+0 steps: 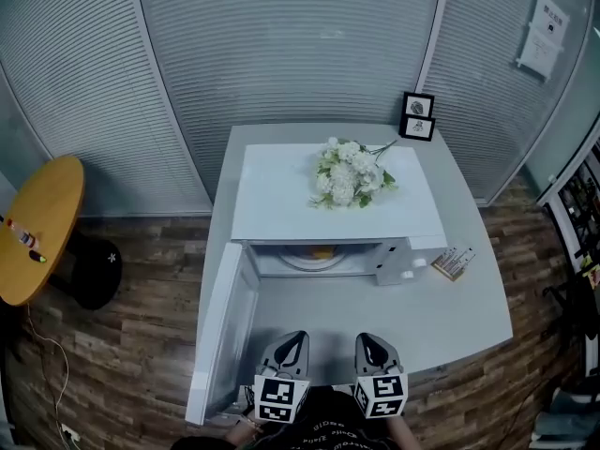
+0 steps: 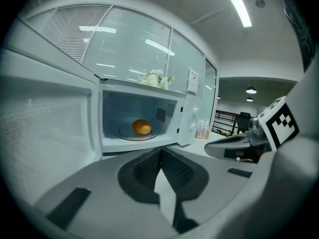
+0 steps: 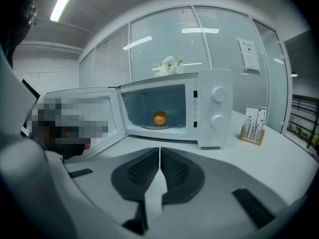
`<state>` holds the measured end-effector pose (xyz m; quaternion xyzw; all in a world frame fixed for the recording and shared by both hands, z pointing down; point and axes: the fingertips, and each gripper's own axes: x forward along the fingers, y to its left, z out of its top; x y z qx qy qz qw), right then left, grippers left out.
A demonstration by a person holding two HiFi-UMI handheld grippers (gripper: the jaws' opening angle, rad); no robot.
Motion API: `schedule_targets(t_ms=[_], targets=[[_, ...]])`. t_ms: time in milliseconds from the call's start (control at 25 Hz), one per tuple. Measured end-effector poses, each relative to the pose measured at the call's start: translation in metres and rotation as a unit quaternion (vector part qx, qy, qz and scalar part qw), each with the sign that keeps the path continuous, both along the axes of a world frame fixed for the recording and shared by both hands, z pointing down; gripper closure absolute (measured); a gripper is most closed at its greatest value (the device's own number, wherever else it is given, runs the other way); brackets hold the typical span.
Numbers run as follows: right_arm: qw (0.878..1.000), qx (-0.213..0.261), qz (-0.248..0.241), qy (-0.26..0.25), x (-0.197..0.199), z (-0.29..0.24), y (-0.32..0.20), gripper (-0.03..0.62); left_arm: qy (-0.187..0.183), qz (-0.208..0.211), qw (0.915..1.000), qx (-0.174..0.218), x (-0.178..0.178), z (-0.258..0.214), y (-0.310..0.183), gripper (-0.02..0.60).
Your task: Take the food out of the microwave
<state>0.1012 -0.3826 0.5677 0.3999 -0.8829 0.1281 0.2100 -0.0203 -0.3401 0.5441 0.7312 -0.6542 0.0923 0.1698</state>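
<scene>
Jaws on our left gripper point(image 2: 160, 151) are clenched, ribbed pads pressed flat together with nothing between them. Those on our right gripper point(image 3: 159, 151) are closed tight the same way, also empty. Neither pair touches anything. Both hang over the near part of the pale counter point(image 1: 450, 317), side by side and just apart. Left of the left jaws stands the microwave door point(image 2: 45, 128), swung wide open toward us. Ahead of both pairs, well apart from them, is the white microwave point(image 3: 209, 108) with its cavity open. Inside, the food point(image 2: 142, 127), a small round orange piece, sits on the glass turntable point(image 2: 124, 133). It lies ahead and a little left of the left jaws, and dead ahead of the right ones. A bunch of white flowers point(image 1: 352, 172) rests on top of the microwave.

Our left gripper view alone shows the other gripper, off to the right of its jaws, with its marker cube point(image 2: 280, 123). Our right gripper view gives the two control knobs point(image 3: 218, 94) face on. It also shows a small card stand point(image 3: 252, 126) on the counter, ahead and right of its jaws, beside the microwave. Our head view adds two small framed pictures point(image 1: 418, 115) at the far counter edge and a round wooden table point(image 1: 42, 218) far to the left.
</scene>
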Motion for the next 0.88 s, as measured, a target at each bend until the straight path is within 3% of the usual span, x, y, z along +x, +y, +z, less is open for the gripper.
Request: schedule_targets(t_ms=[400,760,880], targets=[[0.998,0.004,-0.057,-0.005,-0.039,-0.010,-0.040,0.588,-0.004,-0.028,0.9996,0.000,-0.012,0.000,-0.007,0.574],[0.997,0.014,-0.070,-0.015,-0.071,-0.023,-0.087,0.585,-0.006,-0.051,0.9986,-0.008,-0.025,0.004,-0.005,0.574],[0.997,0.005,-0.079,-0.026,-0.082,-0.024,-0.095,0.505,-0.010,-0.064,0.9979,-0.010,-0.032,0.006,-0.004,0.574]])
